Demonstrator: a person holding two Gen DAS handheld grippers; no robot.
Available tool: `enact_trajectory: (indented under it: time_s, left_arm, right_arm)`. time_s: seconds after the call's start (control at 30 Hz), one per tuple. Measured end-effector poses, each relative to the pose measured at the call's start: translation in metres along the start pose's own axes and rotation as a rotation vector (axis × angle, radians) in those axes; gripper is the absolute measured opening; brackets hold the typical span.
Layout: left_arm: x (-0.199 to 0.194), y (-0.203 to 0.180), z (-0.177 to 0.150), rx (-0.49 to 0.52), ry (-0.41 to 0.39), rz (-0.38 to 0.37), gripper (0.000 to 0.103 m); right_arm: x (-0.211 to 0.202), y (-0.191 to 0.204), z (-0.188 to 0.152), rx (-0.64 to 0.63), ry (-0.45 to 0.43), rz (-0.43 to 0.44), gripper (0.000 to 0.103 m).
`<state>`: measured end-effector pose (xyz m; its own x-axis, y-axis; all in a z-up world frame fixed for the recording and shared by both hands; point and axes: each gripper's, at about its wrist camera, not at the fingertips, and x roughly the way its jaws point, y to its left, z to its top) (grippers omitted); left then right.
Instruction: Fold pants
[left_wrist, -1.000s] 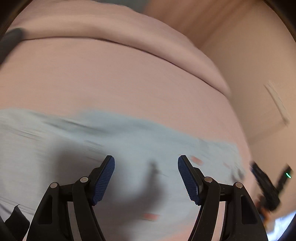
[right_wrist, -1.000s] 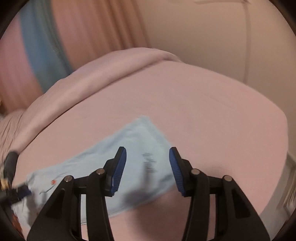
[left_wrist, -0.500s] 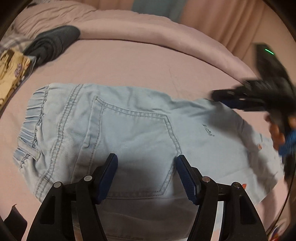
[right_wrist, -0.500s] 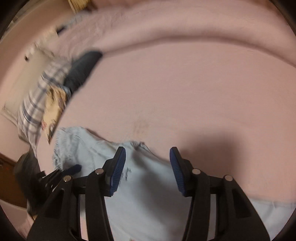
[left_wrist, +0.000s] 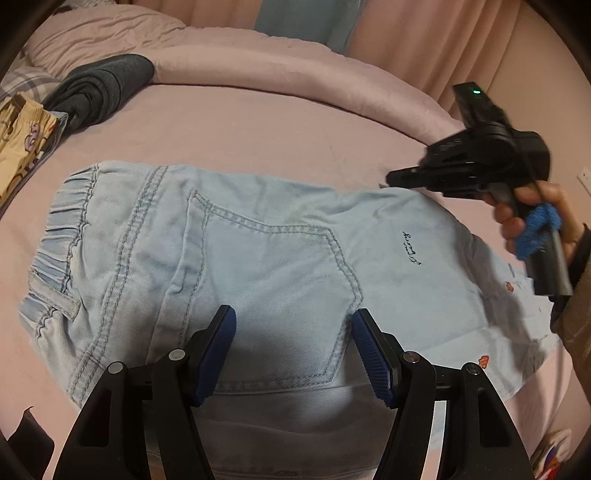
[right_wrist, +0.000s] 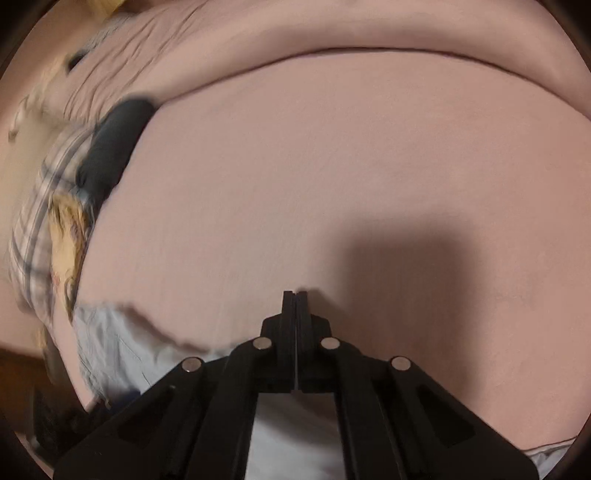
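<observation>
I have the light blue denim pants (left_wrist: 258, 266) lying flat on the pink bed sheet (left_wrist: 280, 125), back pocket up, with the gathered elastic waistband toward the bed's left edge and the legs running out to the right. My left gripper (left_wrist: 293, 347) hangs over the seat of the pants with its blue-padded fingers (left_wrist: 218, 347) spread wide and nothing between them.

My right gripper (right_wrist: 295, 306) has its jaws pressed fully together. In its own camera the tips sit at the far edge of the pants (right_wrist: 122, 354), where denim meets sheet, but I cannot tell whether any cloth is pinched between them. From the left camera I see the same black tool (left_wrist: 476, 162) held in a hand (left_wrist: 528, 210) above the far edge of the leg section.

At the bed's far left corner lie a rolled dark grey garment (left_wrist: 99, 88), a yellow cartoon-print cloth (left_wrist: 22, 140) and a plaid fabric (right_wrist: 37, 206).
</observation>
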<state>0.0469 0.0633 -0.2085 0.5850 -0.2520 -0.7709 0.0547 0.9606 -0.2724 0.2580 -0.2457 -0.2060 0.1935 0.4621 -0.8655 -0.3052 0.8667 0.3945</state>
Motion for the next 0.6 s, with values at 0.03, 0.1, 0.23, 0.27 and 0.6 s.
enact_trajectory:
  time_s: [0.03, 0.1, 0.23, 0.27, 0.6]
  left_arm:
    - [0.001, -0.004, -0.002, 0.002, 0.0, -0.001, 0.067]
    - [0.002, -0.008, -0.001, 0.008, 0.005, 0.0, 0.067]
    - [0.005, -0.015, 0.008, -0.003, 0.02, 0.021, 0.067]
    - [0.005, -0.015, 0.008, -0.006, 0.02, 0.023, 0.067]
    - [-0.005, -0.01, 0.013, -0.044, 0.069, 0.0, 0.067]
  right_arm:
    - [-0.005, -0.003, -0.003, 0.011, 0.012, 0.041, 0.003]
    - [-0.029, 0.008, -0.012, -0.054, -0.037, 0.065, 0.005]
    - [-0.071, 0.035, -0.038, -0.166, -0.079, 0.192, 0.019]
    - [-0.066, 0.042, -0.043, -0.189, -0.054, 0.179, 0.02]
    - [-0.037, -0.001, -0.033, 0.077, -0.107, 0.067, 0.021]
